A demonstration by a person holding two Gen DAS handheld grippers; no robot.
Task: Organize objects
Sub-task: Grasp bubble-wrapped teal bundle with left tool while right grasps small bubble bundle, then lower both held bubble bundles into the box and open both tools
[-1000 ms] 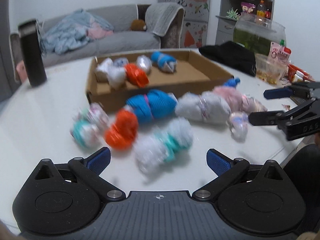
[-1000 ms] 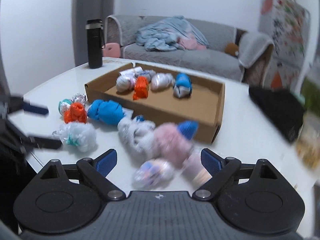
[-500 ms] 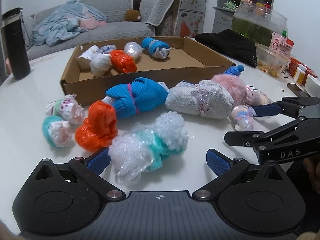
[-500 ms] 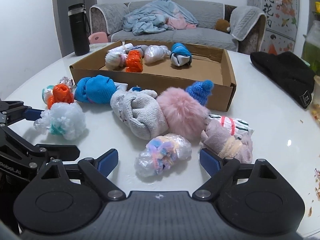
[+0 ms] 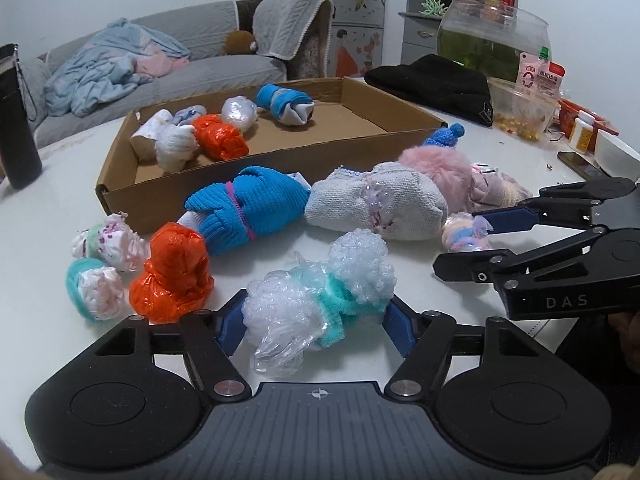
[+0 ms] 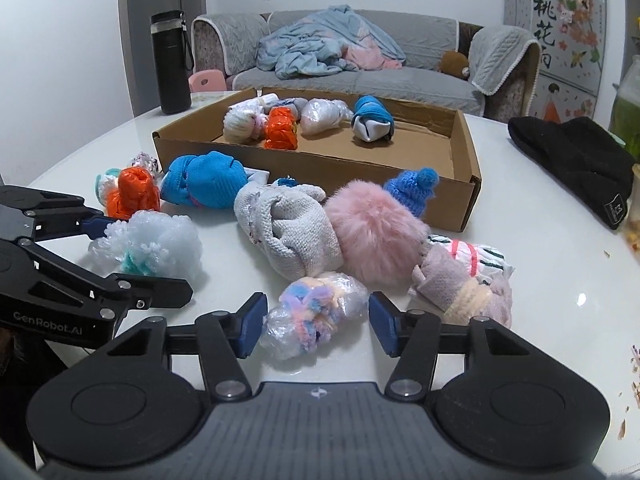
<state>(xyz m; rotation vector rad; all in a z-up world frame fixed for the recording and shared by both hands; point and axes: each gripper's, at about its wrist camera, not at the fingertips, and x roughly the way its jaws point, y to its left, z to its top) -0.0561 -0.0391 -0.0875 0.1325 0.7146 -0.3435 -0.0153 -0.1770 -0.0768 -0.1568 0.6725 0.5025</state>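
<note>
My left gripper (image 5: 316, 326) is closing on a white and teal bubble-wrapped bundle (image 5: 320, 300), and both blue pads touch its sides. My right gripper (image 6: 316, 324) is closing on a small pastel bundle in clear wrap (image 6: 316, 312), which fills the gap between its pads. Both bundles rest on the white table (image 5: 48, 208). A cardboard box (image 5: 248, 168) behind them holds several wrapped bundles. More bundles lie in front of it: orange (image 5: 172, 276), blue (image 5: 244, 208), grey knit (image 5: 380, 204), pink fluffy (image 6: 376, 232).
A black bottle (image 6: 170, 64) stands at the table's far left. A black knit hat (image 6: 580, 164) lies at the right. A glass fishbowl (image 5: 492, 40), a snack tub, small jars, a bowl and a phone crowd the right edge. A sofa stands behind.
Both grippers came down to the table and their jaws narrowed. Each now has a bundle between its pads that earlier lay ahead of wide-open fingers.
</note>
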